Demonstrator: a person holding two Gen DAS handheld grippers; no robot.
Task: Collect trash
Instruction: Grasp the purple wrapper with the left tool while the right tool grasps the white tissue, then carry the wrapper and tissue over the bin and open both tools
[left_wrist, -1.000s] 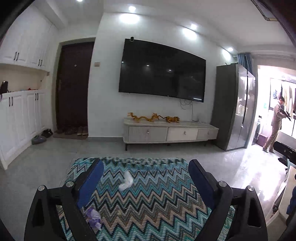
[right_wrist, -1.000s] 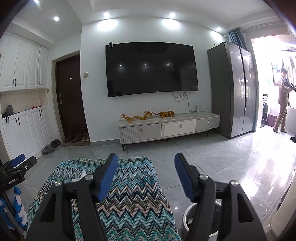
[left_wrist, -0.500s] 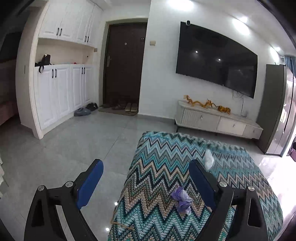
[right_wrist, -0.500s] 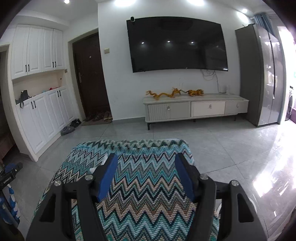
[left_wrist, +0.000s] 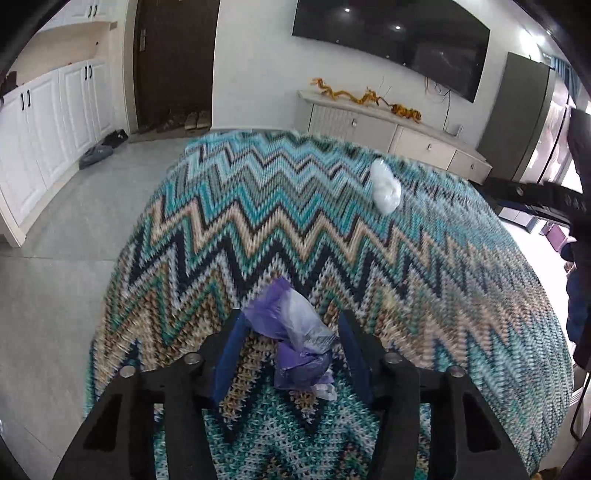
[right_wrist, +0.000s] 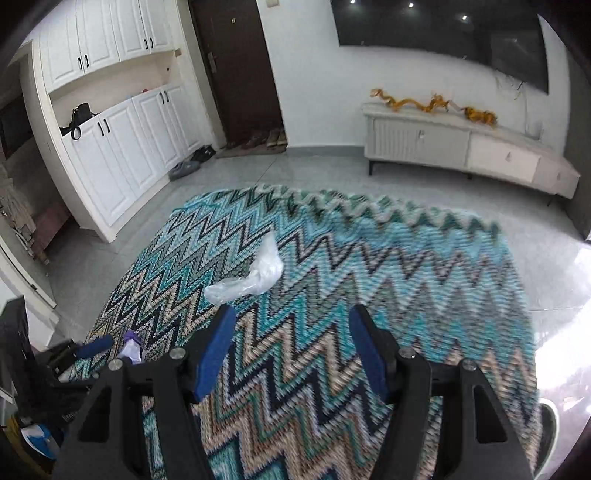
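While both cameras looked out across the room at the television wall a second ago, they now tilt down onto the zigzag-patterned rug (left_wrist: 295, 221), so both hands have dropped toward the trash lying on it. The left gripper (left_wrist: 291, 343) has changed most: its fingers (left_wrist: 227, 354), spread wide half a second ago, have just been closing and now flank the crumpled purple plastic bag (left_wrist: 295, 343). The bag sits between them on the rug; the left pad seems to brush its edge, but a gap shows at the right pad, so I judge it bracketed rather than clamped. The right gripper (right_wrist: 291, 350) has kept the same moderate spread, nothing between its fingers (right_wrist: 214, 350). Just ahead of its left finger lies the clear white plastic wrapper (right_wrist: 255, 273), not yet reached; from the left wrist view it sits well apart from the purple bag, farther up the rug. In the right wrist view the left gripper's blue fingertip and a scrap of purple appear at the lower left.

For the task, the first pickup looks nearly secured and needs the squeeze finished before lifting; the wrapper is the likely second item.
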